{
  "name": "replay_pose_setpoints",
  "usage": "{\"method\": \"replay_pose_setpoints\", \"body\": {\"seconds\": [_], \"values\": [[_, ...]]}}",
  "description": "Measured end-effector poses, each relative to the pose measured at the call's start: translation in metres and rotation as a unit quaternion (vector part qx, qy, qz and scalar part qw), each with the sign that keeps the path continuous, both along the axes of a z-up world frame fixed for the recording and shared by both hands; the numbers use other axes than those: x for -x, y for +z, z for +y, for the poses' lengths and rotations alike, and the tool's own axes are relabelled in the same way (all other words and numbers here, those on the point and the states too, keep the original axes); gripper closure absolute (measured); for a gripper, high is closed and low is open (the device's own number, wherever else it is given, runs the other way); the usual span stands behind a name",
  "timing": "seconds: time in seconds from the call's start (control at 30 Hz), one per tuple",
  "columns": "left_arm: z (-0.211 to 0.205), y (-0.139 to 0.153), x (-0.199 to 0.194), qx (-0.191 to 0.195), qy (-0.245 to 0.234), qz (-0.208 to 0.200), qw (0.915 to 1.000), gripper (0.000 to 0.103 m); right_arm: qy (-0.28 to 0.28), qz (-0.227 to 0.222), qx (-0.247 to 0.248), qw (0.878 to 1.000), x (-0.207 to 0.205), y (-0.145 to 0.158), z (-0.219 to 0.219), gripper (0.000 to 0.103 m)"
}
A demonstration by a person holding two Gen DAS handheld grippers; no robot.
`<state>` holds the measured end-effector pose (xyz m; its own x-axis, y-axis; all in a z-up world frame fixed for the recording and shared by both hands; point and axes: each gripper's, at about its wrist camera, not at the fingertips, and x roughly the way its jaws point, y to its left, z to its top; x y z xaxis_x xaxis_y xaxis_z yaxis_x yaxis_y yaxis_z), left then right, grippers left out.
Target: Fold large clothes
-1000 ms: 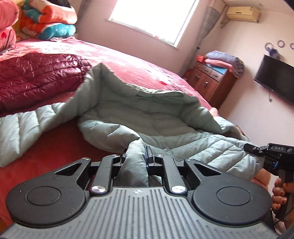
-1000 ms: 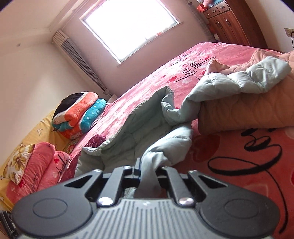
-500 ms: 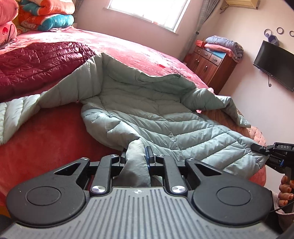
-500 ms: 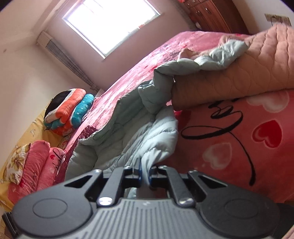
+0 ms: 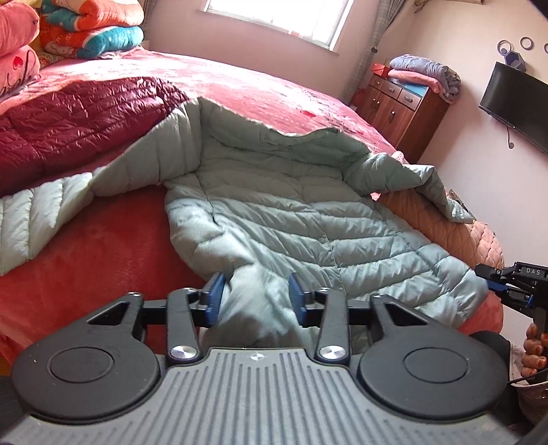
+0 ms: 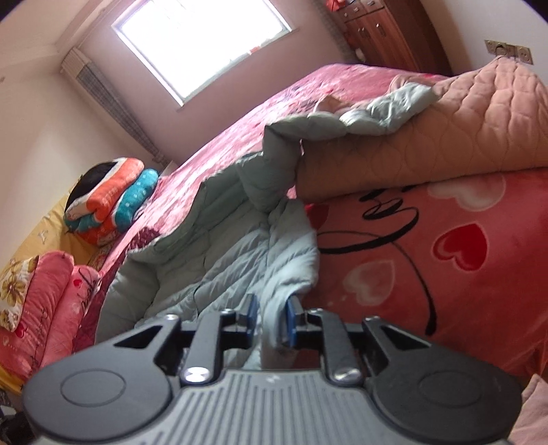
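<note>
A pale green quilted down coat (image 5: 291, 219) lies spread on the red bed, its hem toward me and one sleeve (image 5: 30, 219) out to the left. My left gripper (image 5: 255, 297) is open, its blue pads (image 5: 214, 299) apart on either side of a bunch of the hem. My right gripper (image 6: 270, 320) is open too, with a fold of the coat (image 6: 239, 253) loose between its pads. The right gripper also shows at the right edge of the left wrist view (image 5: 507, 277), at the coat's other hem corner.
A dark red quilted coat (image 5: 75, 119) lies at the left on the bed. Folded blankets (image 5: 92, 27) and pillows are piled at the head. A tan quilt (image 6: 445, 123) hangs over the bed's foot corner. A wooden cabinet (image 5: 404, 109) and a wall television (image 5: 517, 102) stand beyond.
Both grippers were shut on the coat's hem and pulled it flat toward the bed's edge. Now both have opened and the cloth sits loose between the pads.
</note>
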<state>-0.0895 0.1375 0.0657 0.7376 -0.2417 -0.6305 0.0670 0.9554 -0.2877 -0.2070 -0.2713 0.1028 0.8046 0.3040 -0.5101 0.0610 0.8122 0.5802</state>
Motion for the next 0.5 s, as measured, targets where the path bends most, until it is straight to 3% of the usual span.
{"method": "replay_pose_setpoints", "body": {"seconds": [0.1, 0.27, 0.37, 0.5], "values": [[-0.001, 0.007, 0.0, -0.009, -0.002, -0.012, 0.9999, 0.05, -0.023, -0.016, 0.007, 1.0, 0.004, 0.003, -0.006, 0.069], [0.0, 0.019, -0.008, -0.017, 0.0, -0.034, 0.9993, 0.045, -0.021, -0.045, -0.01, 0.999, 0.002, 0.005, -0.011, 0.062], [-0.004, 0.023, -0.024, -0.029, 0.0, -0.044, 0.9986, 0.045, -0.007, -0.048, -0.01, 0.999, -0.006, 0.004, -0.003, 0.056], [-0.013, 0.022, -0.056, -0.045, -0.005, -0.059, 0.9972, 0.045, 0.005, -0.058, 0.012, 0.998, -0.019, 0.002, 0.009, 0.039]]}}
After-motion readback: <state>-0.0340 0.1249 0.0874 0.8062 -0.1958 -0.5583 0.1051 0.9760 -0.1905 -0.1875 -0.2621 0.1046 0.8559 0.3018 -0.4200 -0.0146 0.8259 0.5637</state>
